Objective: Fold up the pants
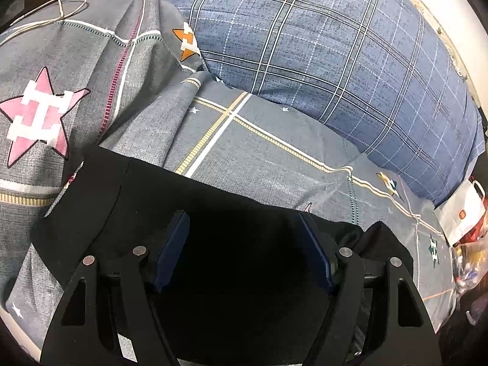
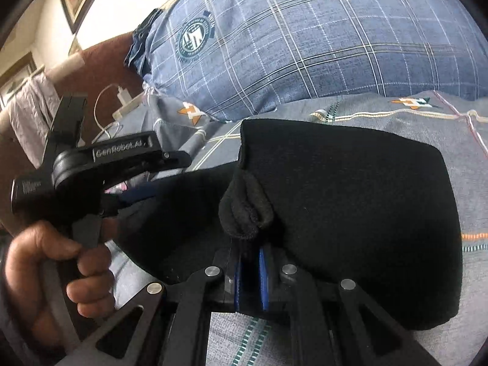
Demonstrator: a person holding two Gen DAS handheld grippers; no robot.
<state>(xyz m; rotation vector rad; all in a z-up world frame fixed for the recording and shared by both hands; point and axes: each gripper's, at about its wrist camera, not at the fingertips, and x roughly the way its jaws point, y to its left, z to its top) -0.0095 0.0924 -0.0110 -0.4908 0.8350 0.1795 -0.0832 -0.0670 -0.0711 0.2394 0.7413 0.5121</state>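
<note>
The black fabric pants (image 2: 350,213) lie on the grey patterned bed (image 1: 274,158), already doubled over. The right hand-held gripper (image 2: 250,277) pinches a bunched edge nearly closed; the left hand-held gripper (image 1: 244,244) hovers wide, empty. Further folding likely remains.

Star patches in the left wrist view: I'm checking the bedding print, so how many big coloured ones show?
3: a pink star patch at left, an orange star patch upper middle, a small yellow-green star patch at right. Others may be hidden.

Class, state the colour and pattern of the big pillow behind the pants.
Blue plaid with pale lines and a round green crest: pillow, clearest in the right wrist view.
</note>
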